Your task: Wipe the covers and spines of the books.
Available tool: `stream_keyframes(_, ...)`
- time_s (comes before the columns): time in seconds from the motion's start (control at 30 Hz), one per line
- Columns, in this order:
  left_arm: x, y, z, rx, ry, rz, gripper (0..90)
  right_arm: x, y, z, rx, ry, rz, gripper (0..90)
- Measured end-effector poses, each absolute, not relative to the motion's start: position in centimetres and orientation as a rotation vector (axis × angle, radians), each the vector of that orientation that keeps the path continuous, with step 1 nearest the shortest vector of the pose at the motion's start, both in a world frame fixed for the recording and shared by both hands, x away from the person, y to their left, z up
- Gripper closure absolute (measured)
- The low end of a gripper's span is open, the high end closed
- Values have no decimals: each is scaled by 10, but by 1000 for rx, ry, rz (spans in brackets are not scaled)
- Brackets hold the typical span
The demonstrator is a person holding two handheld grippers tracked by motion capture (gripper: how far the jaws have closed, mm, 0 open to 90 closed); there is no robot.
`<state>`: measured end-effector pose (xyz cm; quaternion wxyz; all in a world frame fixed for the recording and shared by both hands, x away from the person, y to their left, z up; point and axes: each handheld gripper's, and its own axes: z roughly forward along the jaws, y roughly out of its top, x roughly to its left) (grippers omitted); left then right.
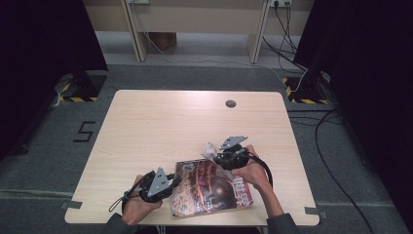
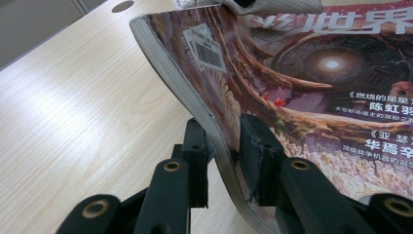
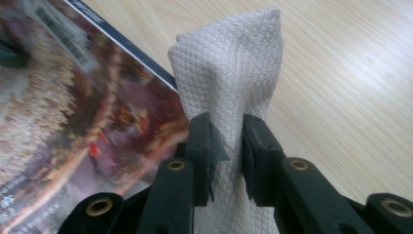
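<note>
Magazine [image 3: 73, 112] blurred in right gripper view, cut by left edge — cloth [image 3: 229, 78] base hidden behind fingers [image 3: 199, 146]
</note>
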<state>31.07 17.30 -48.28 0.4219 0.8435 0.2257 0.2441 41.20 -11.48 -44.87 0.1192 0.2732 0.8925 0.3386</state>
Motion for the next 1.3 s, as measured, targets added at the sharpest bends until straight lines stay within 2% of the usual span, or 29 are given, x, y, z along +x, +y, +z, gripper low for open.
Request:
stream_keyframes(1.03,310,172,-481,2110,552,620,732,444,-187,-484,1113,2536,853,765)
stream_keyframes(1.3,310,173,-481,2110,551,620,732,446,-192,-486,1125,2535,849,768)
